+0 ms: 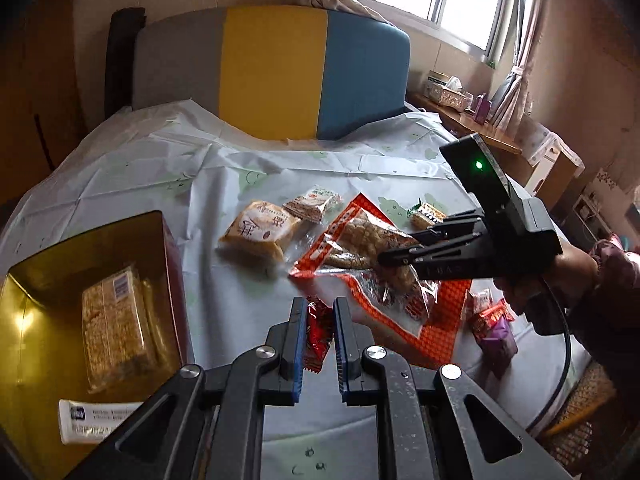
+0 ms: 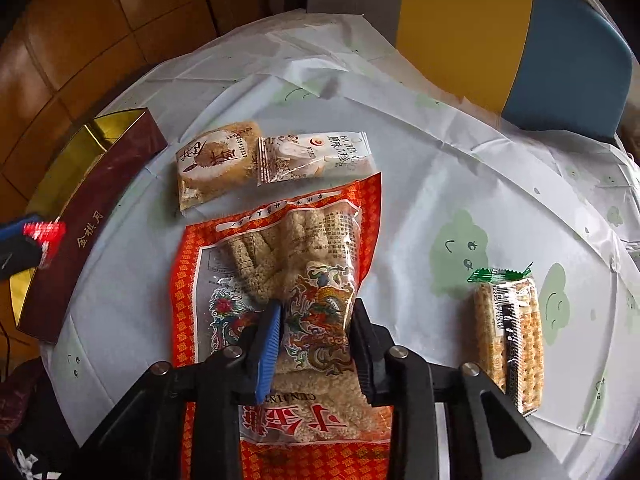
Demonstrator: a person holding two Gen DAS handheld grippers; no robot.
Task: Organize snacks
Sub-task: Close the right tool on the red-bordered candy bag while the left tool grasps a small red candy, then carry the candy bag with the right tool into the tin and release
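A small red-wrapped snack (image 1: 318,330) is pinched between the blue pads of my left gripper (image 1: 319,308), which is shut on it just right of a maroon box (image 1: 174,280) with a gold inside. That box holds a rice-crisp packet (image 1: 114,328). In the right wrist view the left gripper and red snack (image 2: 44,232) hang over the box wall (image 2: 100,216). My right gripper (image 2: 316,308) is shut on a large orange bag of sesame sticks (image 2: 280,240), whose film bunches between its fingers. The same bag (image 1: 360,240) lies mid-table.
On the white cloud-print cover (image 2: 440,140) lie a tan cake packet (image 2: 216,160), a clear biscuit packet (image 2: 316,156) and a green-edged cracker packet (image 2: 508,320). Small red and purple packets (image 1: 494,324) sit by the right hand. A grey, yellow and blue cushion (image 1: 276,72) stands behind.
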